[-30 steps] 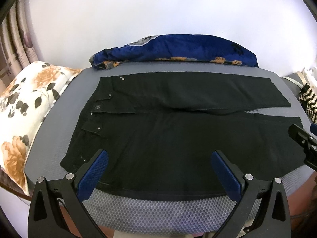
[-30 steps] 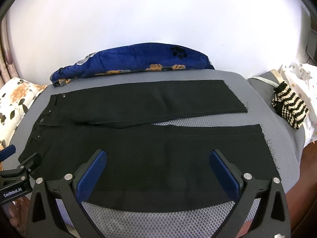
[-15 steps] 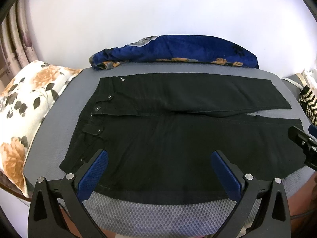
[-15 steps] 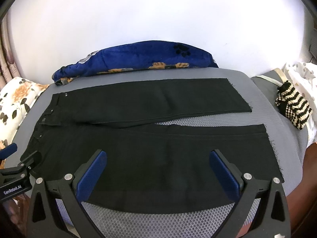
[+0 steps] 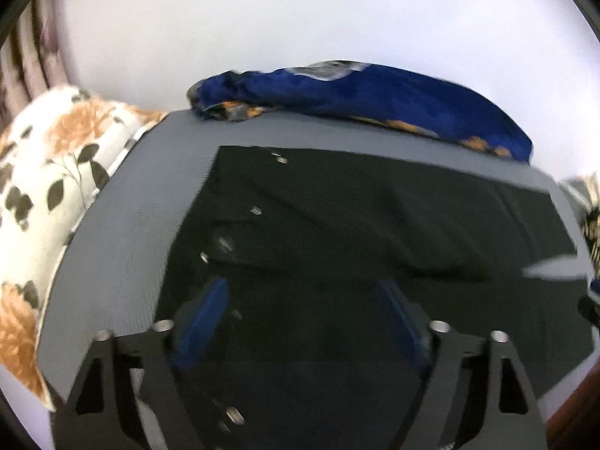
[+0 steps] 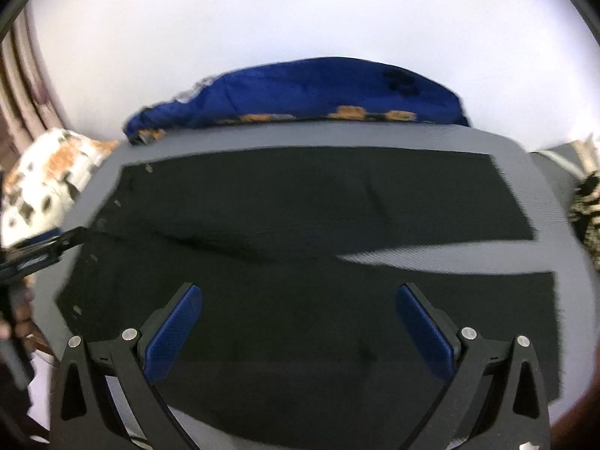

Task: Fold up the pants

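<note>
The black pants [image 6: 300, 300] lay flat on the grey mesh bench [image 6: 543, 202], with the waist to the left and the 2 legs running to the right, a thin wedge of bench showing between them near the hems. I counted 1 pair of pants, 2 sets of tongs, 1 blue printed cloth [image 6: 300, 93] bunched along the far edge of the bench, 1 flowered pillow [image 5: 48, 187] at the left and 1 striped knitted thing [image 6: 588, 202] at the right.

The left tongs [image 5: 303, 322] hung over the waist end, near the small metal rivets [image 5: 256, 210]. Their jaws were closing, but the blue pads still stood apart over the fabric and I saw no cloth pinched between them. The right tongs [image 6: 300, 322] were over the nearer leg, spread wide and holding nothing.

The cloth looked to me like soft denim or twill: light enough to lift with 2 grips, limp, not slippery and not fragile. I think it would sag and drag in the middle if taken by 1 point only. The waistband and the hems are thicker and stiffer, so they seemed the good places to hold: the near corner of the waistband for the left tongs and the near hem for the right, so the nearer leg can go over the farther one evenly.
</note>
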`<state>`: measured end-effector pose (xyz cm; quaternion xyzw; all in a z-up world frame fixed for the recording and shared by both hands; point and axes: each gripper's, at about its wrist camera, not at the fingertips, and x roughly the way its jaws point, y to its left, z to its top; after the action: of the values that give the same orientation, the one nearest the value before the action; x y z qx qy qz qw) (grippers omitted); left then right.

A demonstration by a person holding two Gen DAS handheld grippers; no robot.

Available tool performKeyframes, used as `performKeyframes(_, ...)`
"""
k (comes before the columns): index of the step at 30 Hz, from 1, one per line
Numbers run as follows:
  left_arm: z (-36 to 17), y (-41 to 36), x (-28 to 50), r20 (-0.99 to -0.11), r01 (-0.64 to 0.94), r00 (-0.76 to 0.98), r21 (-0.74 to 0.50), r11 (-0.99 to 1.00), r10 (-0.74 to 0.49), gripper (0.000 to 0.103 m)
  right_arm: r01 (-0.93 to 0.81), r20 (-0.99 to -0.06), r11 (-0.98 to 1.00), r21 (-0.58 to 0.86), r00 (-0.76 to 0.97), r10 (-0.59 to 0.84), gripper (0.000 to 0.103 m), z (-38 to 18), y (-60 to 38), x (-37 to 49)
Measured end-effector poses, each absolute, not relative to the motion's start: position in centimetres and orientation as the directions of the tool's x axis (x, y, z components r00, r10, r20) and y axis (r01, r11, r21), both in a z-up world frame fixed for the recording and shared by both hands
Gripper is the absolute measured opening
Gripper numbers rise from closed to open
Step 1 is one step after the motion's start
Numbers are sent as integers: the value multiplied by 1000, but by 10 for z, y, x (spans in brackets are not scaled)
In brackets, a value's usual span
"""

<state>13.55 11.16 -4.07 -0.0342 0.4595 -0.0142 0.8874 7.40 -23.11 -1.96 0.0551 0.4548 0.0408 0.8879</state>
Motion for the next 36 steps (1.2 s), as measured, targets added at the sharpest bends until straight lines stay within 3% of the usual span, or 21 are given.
performKeyframes(6, -60, 188, 205, -807, -31, 535, -314, 949, -250, 67, -41, -803, 967, 252, 549, 232, 103, -26, -220, 118)
performKeyframes(10, -79, 228, 252, -763, -44, 498, -497, 867, -412, 62, -25, -829, 973, 230, 519, 209, 103, -36, -209, 145)
performKeyframes(13, -98, 251, 283, -743, -74, 476, -568, 819, -472, 60, -23, -848, 975, 222, 488, 205, 103, -47, -200, 160)
performKeyframes(16, -111, 263, 303, -735, -86, 452, -599, 796, -505, 53, -29, -866, 976, 214, 457, 204, 103, -62, -189, 173)
performKeyframes(25, -145, 270, 348, -713, -47, 370, -654, 755, -595, 51, -54, -885, 977, 205, 415, 209, 103, -82, -167, 202)
performKeyframes(32, -154, 254, 364, -660, 19, 316, -713, 701, -681, 22, -83, -887, 976, 201, 407, 217, 103, -91, -158, 221)
performKeyframes(36, -158, 248, 370, -632, 36, 293, -743, 668, -718, 22, -122, -877, 967, 225, 408, 256, 103, -95, -154, 235)
